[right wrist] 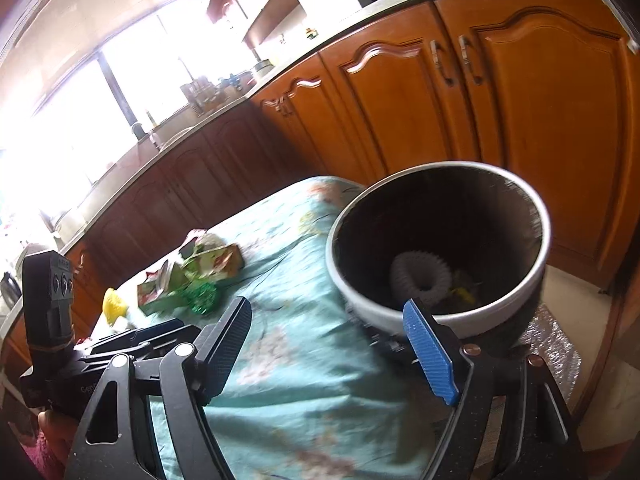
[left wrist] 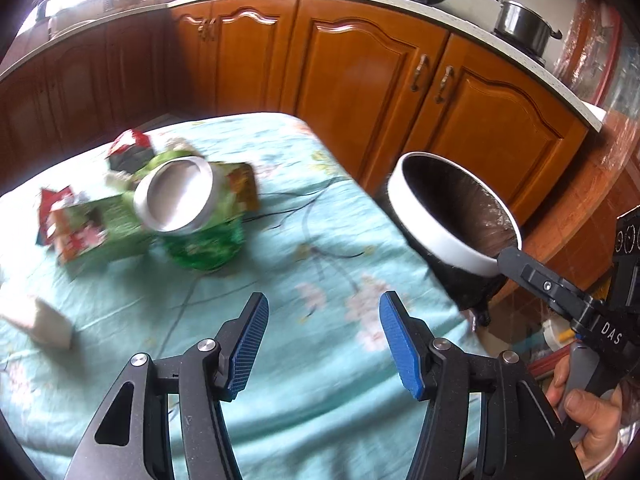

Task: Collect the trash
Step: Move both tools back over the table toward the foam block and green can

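Note:
A white-rimmed trash bin with a black bag liner hangs off the table's right edge; in the right wrist view it holds a white ribbed ring and small scraps. My right gripper is open, one finger touching the bin's rim. My left gripper is open and empty above the cloth. A trash pile lies at the table's far left: a white-rimmed round lid, green foil wrapper, green cartons and red packets. The pile shows in the right wrist view.
The table has a turquoise floral cloth. A white carton lies at its left edge and a yellow item near the pile. Orange wooden cabinets stand close behind. A steel pot sits on the counter.

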A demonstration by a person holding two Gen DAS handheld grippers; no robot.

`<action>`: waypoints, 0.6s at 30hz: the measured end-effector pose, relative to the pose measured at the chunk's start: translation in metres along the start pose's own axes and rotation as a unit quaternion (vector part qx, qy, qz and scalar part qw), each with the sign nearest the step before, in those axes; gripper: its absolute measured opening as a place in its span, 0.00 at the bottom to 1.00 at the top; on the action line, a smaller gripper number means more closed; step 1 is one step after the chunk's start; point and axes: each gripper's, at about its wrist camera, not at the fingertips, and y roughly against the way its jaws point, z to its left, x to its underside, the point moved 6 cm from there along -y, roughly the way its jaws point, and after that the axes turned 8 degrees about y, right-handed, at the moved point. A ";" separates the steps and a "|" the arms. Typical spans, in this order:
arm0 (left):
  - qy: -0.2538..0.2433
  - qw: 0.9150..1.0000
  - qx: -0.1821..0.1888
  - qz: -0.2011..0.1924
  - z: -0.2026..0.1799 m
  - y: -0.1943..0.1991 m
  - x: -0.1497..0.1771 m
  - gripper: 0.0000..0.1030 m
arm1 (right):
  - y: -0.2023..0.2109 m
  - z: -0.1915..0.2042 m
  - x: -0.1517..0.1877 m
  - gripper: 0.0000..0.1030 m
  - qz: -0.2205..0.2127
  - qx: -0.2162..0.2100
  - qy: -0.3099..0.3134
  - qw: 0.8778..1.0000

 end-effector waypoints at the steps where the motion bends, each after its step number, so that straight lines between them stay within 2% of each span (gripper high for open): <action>1: 0.007 1.000 -0.003 -0.001 0.008 0.005 0.000 0.57 | -0.003 0.007 0.002 0.78 0.004 -0.006 0.005 1.000; 11: 0.065 0.997 -0.037 -0.018 0.071 0.052 0.019 0.58 | -0.030 0.070 0.017 0.78 0.034 -0.049 0.054 0.997; 18: 0.118 0.990 -0.067 -0.036 0.115 0.074 0.023 0.63 | -0.049 0.104 0.015 0.78 0.047 -0.071 0.097 0.992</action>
